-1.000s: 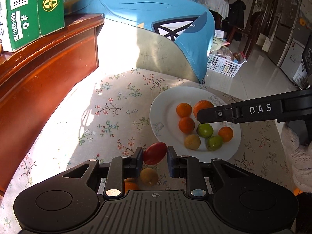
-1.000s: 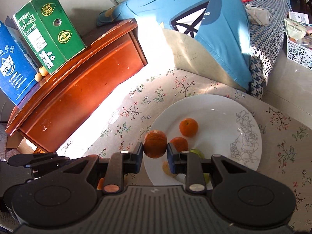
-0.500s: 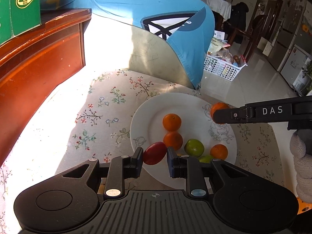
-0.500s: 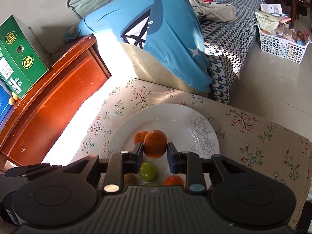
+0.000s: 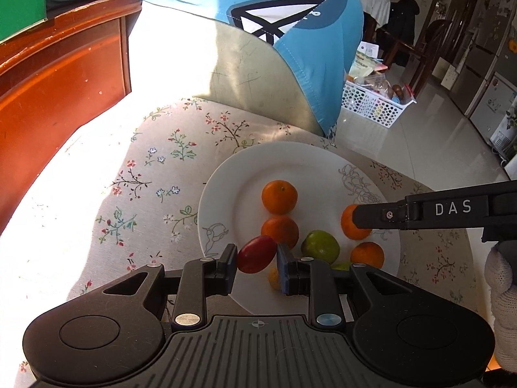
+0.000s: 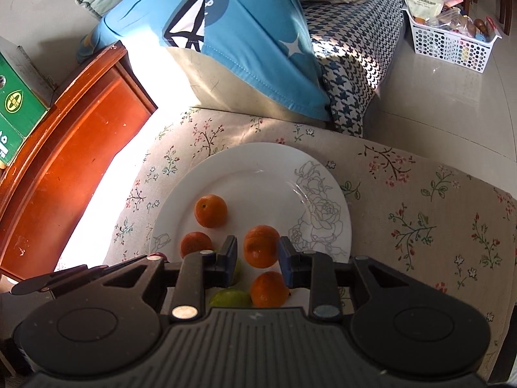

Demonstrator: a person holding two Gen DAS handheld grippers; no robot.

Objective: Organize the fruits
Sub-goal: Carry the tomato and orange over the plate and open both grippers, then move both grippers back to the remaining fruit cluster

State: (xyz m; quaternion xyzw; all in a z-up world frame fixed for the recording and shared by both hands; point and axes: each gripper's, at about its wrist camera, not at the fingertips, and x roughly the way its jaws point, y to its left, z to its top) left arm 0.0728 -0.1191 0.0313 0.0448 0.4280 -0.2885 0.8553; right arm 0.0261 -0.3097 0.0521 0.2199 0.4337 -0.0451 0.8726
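A white plate (image 5: 310, 165) (image 6: 258, 168) with a rose outline lies on a floral cloth and holds oranges (image 5: 279, 196) (image 6: 210, 210), a green fruit (image 5: 320, 246) (image 6: 230, 298) and a yellowish one (image 5: 274, 278). My left gripper (image 5: 257, 255) is shut on a dark red fruit (image 5: 256, 254) over the plate's near left rim. My right gripper (image 6: 258, 252) is shut on an orange (image 6: 260, 249) above the plate's right part; its finger (image 5: 420, 215) and the orange (image 5: 350, 226) show in the left wrist view.
A red-brown wooden cabinet (image 5: 61, 74) (image 6: 74, 148) with a green box (image 6: 16, 106) stands at the left. A blue cushion (image 5: 258, 9) (image 6: 219, 32) and a sofa lie behind the cloth. A white basket (image 5: 371, 103) (image 6: 452, 45) stands on the tiled floor at the right.
Both grippers have moved in over the plate with their fruits. The right gripper with its orange has come lower and nearer the fruits on the plate.
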